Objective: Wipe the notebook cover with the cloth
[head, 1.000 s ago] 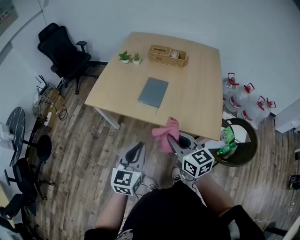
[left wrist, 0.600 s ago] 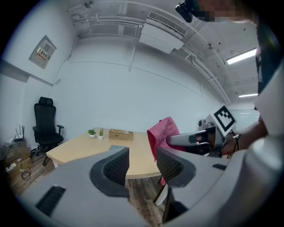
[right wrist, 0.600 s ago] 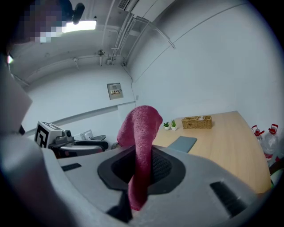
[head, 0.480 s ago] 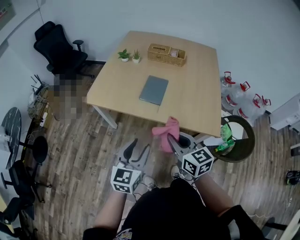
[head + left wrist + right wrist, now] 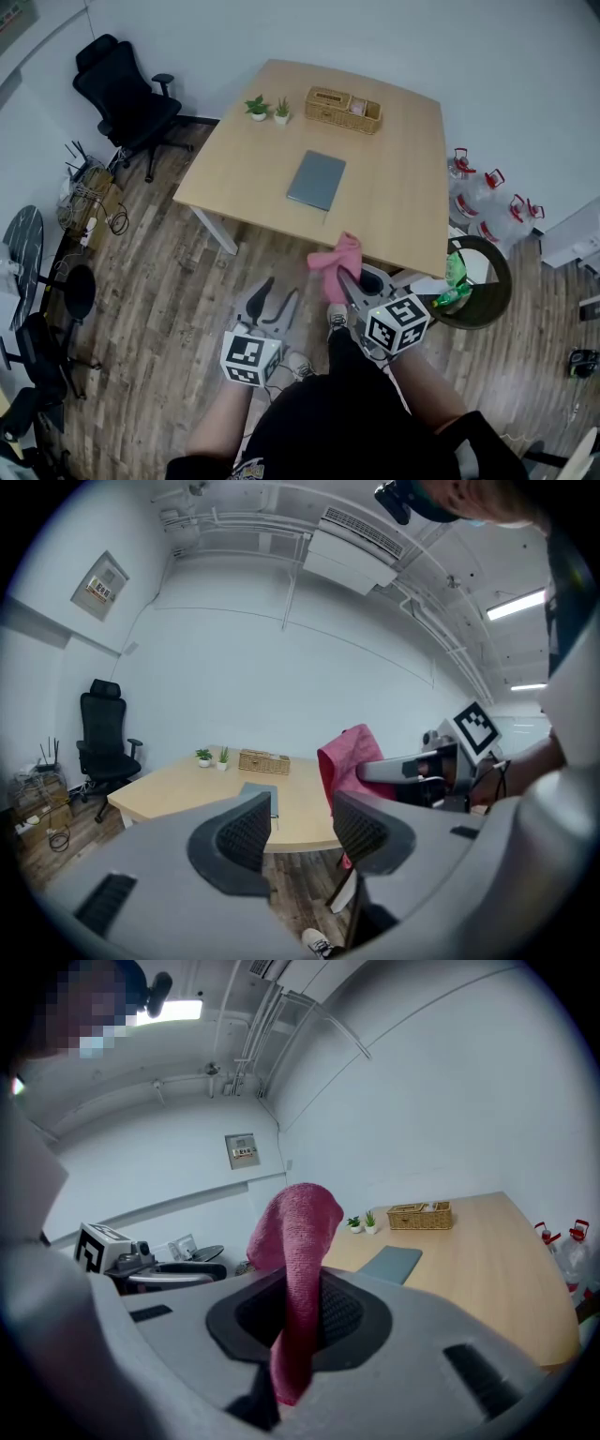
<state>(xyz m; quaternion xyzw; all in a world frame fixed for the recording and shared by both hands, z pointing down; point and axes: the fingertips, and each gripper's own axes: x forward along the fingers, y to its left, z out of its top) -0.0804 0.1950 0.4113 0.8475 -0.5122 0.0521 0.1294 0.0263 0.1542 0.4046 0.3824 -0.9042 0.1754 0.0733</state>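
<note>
A grey notebook (image 5: 316,180) lies flat in the middle of the wooden table (image 5: 403,187); it also shows in the left gripper view (image 5: 260,794) and the right gripper view (image 5: 389,1263). My right gripper (image 5: 349,286) hangs off the table's near edge, shut on a pink cloth (image 5: 335,265) that stands up between its jaws (image 5: 300,1241). My left gripper (image 5: 279,292) is over the floor, left of the right one; its jaws are opening with nothing between them (image 5: 292,832). The cloth (image 5: 345,761) shows to its right.
A wicker basket (image 5: 343,109) and two small potted plants (image 5: 269,108) stand at the table's far edge. A black office chair (image 5: 122,94) is at the left. Water bottles (image 5: 478,187) and a round bin (image 5: 483,281) are on the right. Cables (image 5: 89,197) lie on the wood floor.
The left gripper's jaws have gone from shut to wide apart. The right gripper still holds the pink cloth in about the same place.
</note>
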